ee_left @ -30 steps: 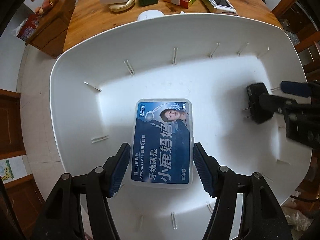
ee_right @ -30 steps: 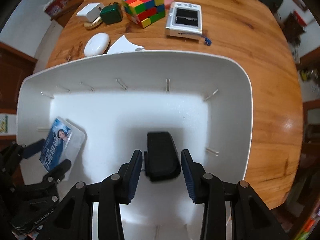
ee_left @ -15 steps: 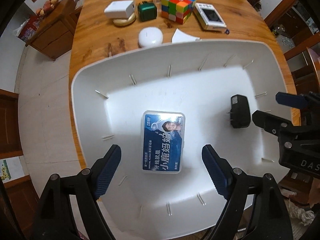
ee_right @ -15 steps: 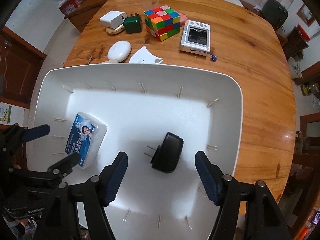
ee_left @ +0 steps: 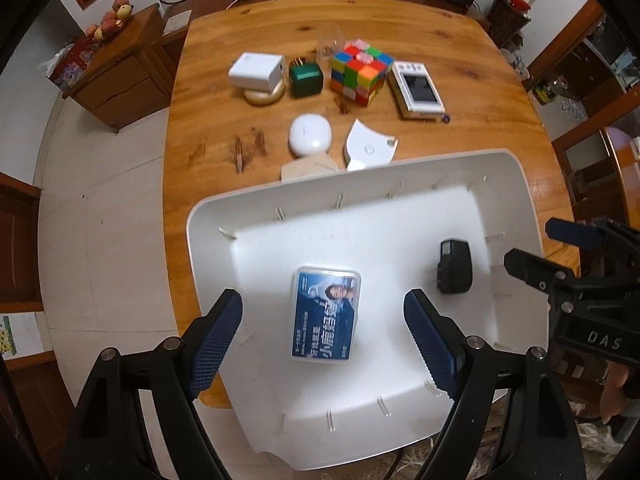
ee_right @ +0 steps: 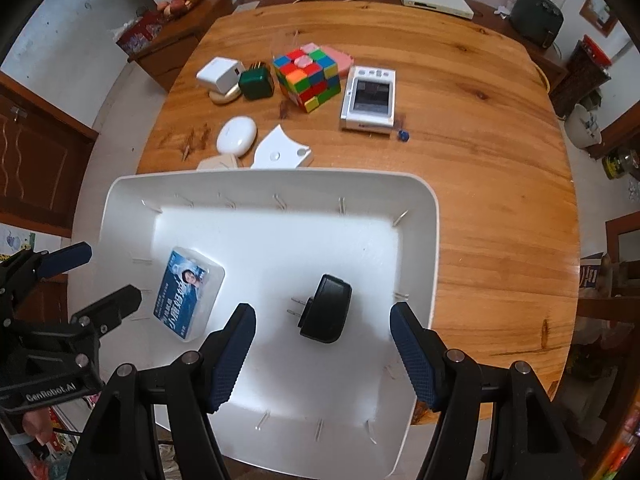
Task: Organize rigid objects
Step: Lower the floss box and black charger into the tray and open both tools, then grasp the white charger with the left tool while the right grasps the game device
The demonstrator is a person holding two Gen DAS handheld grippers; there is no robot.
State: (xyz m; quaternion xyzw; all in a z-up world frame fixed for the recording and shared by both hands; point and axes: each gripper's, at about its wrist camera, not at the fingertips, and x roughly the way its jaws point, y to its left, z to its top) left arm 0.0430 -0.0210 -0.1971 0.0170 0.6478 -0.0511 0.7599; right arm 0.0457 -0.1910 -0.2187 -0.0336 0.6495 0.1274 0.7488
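Left tool (ee_left: 324,340) released, hovering above the white tray (ee_left: 208,216), with the blue floss box (ee_left: 326,316) lying flat below, between its pads untouched. Right tool (ee_right: 323,350) likewise released, black plug adapter (ee_right: 326,314) resting on the tray floor under its gap. Beyond both, on the desk (ee_right: 480,152): a colourful cube (ee_right: 308,78).

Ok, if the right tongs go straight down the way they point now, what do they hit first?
Most likely the black charger: it lies on the floor of the white bin, between the open fingers of the right tongs and apart from both. Depth is unclear, so a slight offset might land on bare bin floor instead.
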